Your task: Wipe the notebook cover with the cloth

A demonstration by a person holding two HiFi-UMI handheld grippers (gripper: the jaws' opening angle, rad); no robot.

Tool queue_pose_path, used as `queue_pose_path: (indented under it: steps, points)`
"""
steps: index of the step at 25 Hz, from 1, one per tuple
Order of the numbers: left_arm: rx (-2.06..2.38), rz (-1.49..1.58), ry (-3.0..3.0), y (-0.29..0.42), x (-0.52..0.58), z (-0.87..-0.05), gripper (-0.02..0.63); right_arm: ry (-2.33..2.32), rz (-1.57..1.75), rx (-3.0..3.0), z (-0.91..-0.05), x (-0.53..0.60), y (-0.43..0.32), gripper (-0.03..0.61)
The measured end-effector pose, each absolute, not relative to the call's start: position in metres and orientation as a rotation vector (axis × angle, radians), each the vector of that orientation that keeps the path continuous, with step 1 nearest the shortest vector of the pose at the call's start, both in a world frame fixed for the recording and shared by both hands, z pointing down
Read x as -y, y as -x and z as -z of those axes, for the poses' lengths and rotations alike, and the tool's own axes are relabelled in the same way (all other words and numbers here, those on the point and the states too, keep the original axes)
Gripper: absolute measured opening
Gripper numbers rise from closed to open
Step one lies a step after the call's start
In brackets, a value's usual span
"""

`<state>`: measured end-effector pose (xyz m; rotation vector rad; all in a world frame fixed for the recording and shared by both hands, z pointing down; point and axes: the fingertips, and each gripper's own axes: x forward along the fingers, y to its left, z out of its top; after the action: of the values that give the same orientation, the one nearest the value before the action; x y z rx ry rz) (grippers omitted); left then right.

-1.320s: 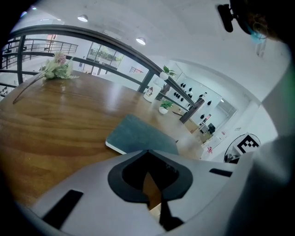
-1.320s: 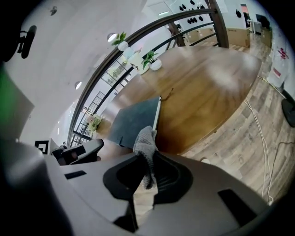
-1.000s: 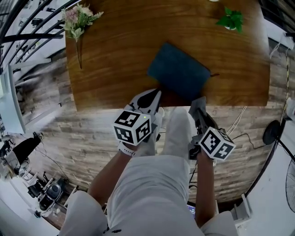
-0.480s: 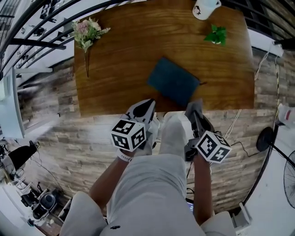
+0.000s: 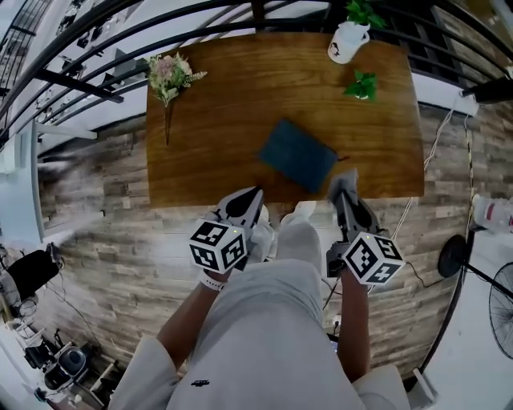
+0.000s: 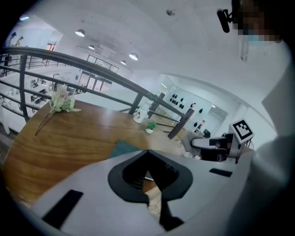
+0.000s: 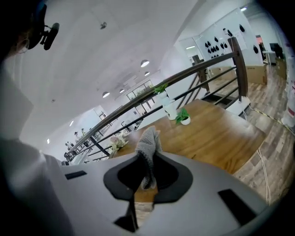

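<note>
- Since before, more of the counter is taken in; both tools are held at its front edge.
- Empty, the left tool is closed; the right tool is clamped on the cloth.
- Near that edge the notebook is laid askew, with bare wood around it.

Notebook: only a teal corner shows past the left gripper.
Cloth: lower end sunk between jaws of the right gripper.
Fan: cut by the right edge.
Plant: cut by the top edge.
</note>
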<state>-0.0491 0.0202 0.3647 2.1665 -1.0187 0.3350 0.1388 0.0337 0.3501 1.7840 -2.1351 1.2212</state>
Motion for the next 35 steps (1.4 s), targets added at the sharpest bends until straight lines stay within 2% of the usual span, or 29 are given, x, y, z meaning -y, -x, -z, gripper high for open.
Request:
queue_pose_path:
  steps: [18, 35]
  points:
    - [1.027, -0.152, -2.399, 0.081, -0.021, -0.249, 0.018, -1.865, -0.604, 2.354, -0.221, -0.04, -0.121, 0.034]
    - [1.067, -0.08, -2.655, 0.088, -0.016, -0.174, 0.018, -1.929, -0.435, 2.431, -0.183, -0.05, -0.111, 0.037]
